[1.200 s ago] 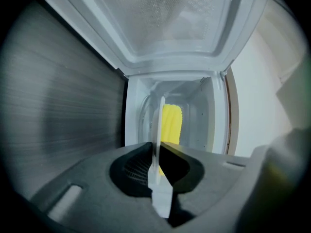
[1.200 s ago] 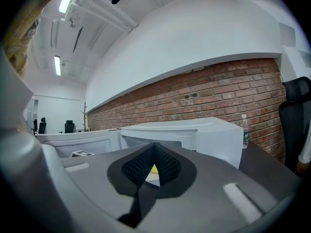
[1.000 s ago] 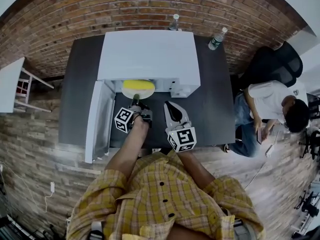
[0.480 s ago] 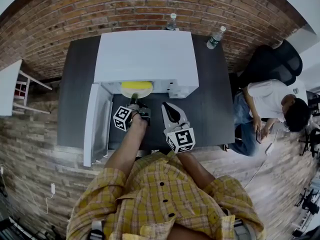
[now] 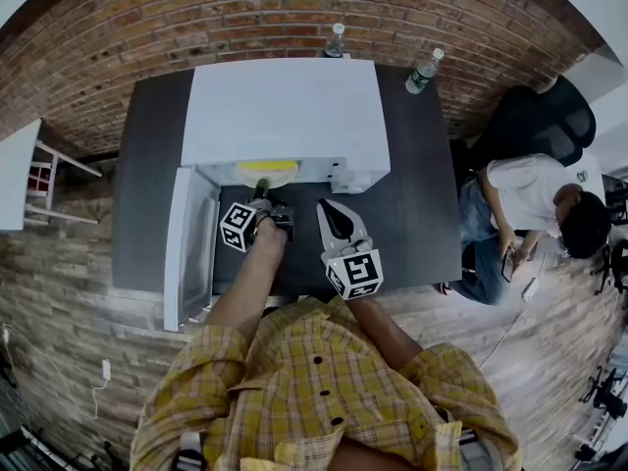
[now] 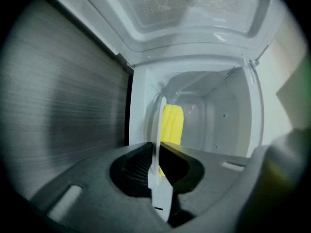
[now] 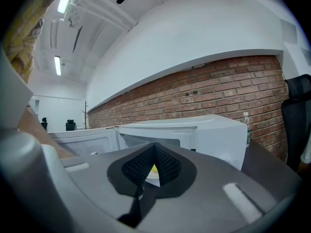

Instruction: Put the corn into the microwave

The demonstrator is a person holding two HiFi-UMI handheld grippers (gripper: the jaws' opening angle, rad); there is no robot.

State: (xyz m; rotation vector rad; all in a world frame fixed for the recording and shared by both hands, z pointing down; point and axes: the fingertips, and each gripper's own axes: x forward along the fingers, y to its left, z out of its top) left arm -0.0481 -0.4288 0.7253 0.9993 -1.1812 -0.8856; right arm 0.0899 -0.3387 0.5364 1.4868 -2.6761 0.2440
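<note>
plate (image 6: 159, 130) with corn (image 6: 172, 124) pinched by left claw (image 6: 156, 155), clear only in its view, right claw (image 7: 155, 148) closed

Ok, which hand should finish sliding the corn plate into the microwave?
Left: the left gripper clamps the plate rim, corn inside the microwave opening. The right gripper is shut and empty, outside.
</note>
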